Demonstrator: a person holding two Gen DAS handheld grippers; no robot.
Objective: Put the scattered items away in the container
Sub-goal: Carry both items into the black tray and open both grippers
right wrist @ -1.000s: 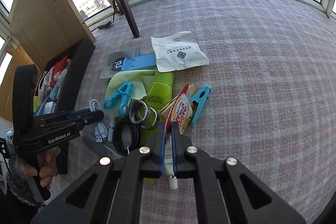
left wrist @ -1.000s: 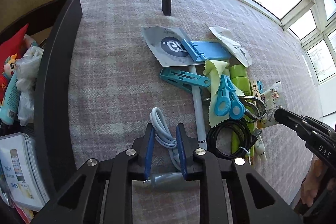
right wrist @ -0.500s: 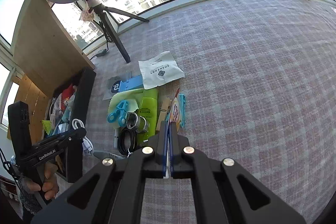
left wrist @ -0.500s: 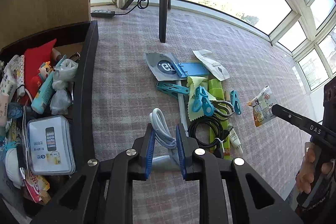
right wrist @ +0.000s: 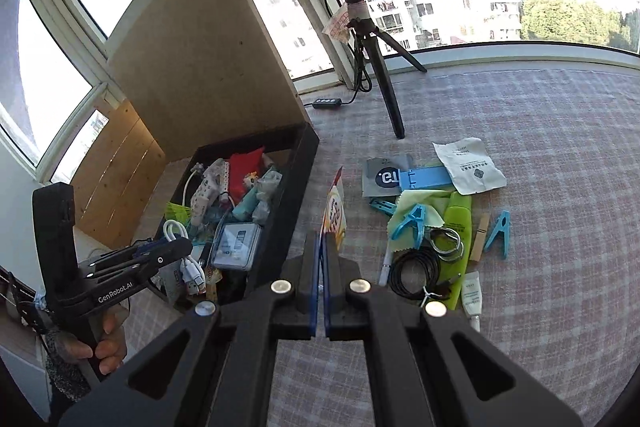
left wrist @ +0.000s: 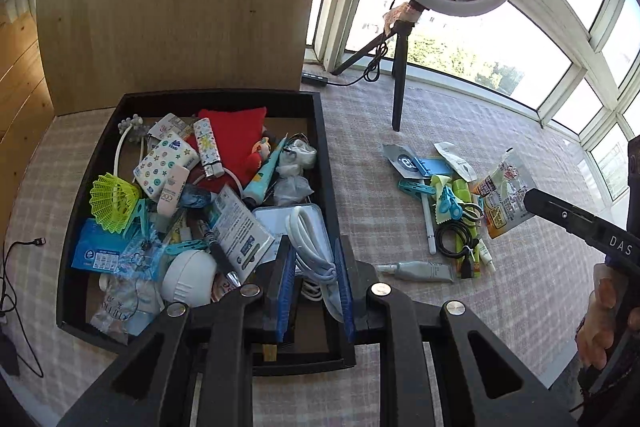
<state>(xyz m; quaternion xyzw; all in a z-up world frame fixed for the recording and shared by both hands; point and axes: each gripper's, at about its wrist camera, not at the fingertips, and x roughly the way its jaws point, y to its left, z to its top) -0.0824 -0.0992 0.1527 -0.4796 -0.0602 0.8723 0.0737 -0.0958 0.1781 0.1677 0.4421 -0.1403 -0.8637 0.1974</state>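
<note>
Black container, white coiled cable, pink-grey plaid cloth, lime-green bottle, blue clothespin

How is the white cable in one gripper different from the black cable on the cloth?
The white cable is bundled in long loops and held up between the left gripper fingers, over the black box. The black cable is wound in a round coil and lies loose on the checked cloth among the scattered things. Both are coiled cords.
</note>
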